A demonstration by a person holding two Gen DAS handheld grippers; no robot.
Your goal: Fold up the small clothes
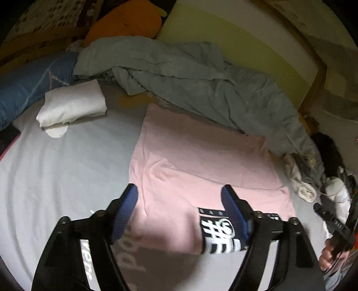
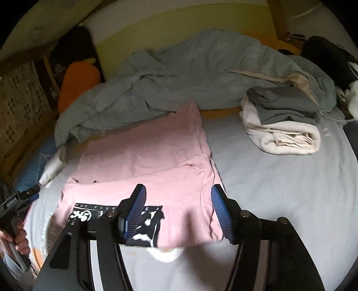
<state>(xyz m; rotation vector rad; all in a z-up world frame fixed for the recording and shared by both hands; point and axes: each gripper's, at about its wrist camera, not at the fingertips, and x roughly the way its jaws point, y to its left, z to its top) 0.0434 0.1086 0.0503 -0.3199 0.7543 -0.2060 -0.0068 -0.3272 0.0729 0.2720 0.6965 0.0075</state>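
Note:
A pink T-shirt (image 1: 201, 152) (image 2: 145, 152) lies on the bed with its near part folded over, so a black-and-white print (image 1: 214, 235) (image 2: 85, 215) faces up at the near edge. My left gripper (image 1: 179, 190) hovers over the shirt's near left part, jaws wide apart, blue pads clear of the cloth. My right gripper (image 2: 178, 190) hovers over the shirt's near right corner, also open with nothing pinched. A hand (image 1: 326, 255) holds the right tool at the edge of the left wrist view.
A rumpled grey duvet (image 1: 190, 73) (image 2: 190, 73) lies behind the shirt. A folded white garment (image 1: 71, 105) sits at the far left, a folded grey-on-cream stack (image 2: 282, 120) at the far right. Pale grey sheet (image 1: 67, 167) flanks the shirt. An orange cushion (image 1: 127, 20) and blue pillow (image 1: 29, 87) lie beyond.

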